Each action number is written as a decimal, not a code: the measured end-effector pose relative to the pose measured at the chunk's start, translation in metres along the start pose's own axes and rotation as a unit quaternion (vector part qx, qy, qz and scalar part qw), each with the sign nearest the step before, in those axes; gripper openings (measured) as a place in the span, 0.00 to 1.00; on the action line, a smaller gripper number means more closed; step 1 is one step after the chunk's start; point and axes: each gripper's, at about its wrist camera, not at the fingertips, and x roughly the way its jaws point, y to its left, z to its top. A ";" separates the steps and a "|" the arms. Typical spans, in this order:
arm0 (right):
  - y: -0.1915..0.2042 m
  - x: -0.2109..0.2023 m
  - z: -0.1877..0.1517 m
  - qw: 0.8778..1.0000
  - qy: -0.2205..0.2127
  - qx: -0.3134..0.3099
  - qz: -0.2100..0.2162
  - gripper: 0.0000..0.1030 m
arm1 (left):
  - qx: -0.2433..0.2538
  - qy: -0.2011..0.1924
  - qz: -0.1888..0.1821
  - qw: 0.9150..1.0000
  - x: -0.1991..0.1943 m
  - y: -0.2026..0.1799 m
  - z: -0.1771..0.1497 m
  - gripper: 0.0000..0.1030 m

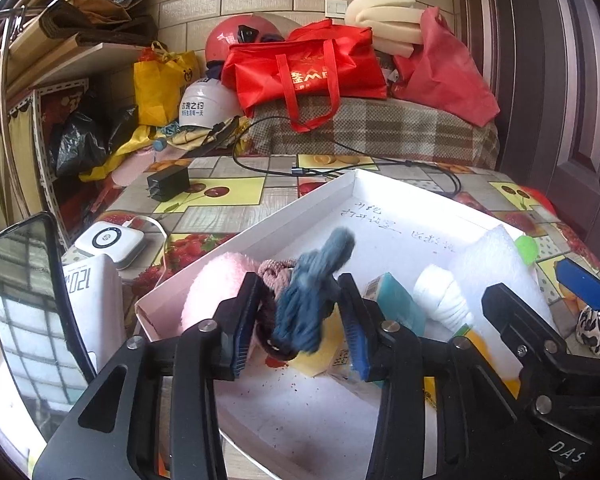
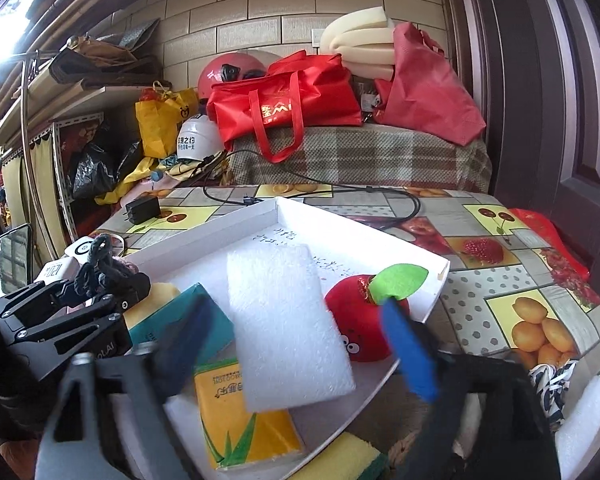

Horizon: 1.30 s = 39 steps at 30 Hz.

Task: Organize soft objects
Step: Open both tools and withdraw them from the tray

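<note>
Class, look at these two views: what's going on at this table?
A person is sorting soft items into a white box lid with a hand-held gripper in each hand. The left hand-held gripper has its fingers either side of a blue-grey yarn bundle, apparently loose. The right hand-held gripper stands wide open around a white foam block, beside a red plush apple.

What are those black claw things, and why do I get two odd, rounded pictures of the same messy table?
They are hand-held grippers, one in each of a person's hands, each carrying a wide-angle camera that looks along its fingers. One picture is the left gripper's view, the other the right's.

On the fruit-print tablecloth sits a white tray with soft things: a foam block, a red apple toy, a yellow tissue pack and a pink fluffy thing.

A blue yarn bundle sits between the left gripper's parted fingers. The right gripper is wide open around the foam block.
</note>
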 end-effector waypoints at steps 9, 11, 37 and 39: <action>-0.007 -0.005 0.000 1.000 -0.017 0.020 -0.002 1.00 | -0.025 -0.006 0.015 1.000 -0.001 0.010 0.001 0.97; -0.006 -0.006 0.001 1.000 -0.019 0.020 -0.002 1.00 | -0.025 -0.005 0.016 1.000 -0.002 0.010 0.000 0.97; -0.098 -0.092 -0.034 0.997 -0.047 0.040 -0.050 1.00 | 0.076 -0.087 -0.105 0.988 -0.066 -0.045 -0.020 1.00; -0.123 -0.101 -0.038 0.994 -0.043 0.048 -0.084 1.00 | 0.089 -0.089 -0.121 0.985 -0.073 -0.055 -0.023 1.00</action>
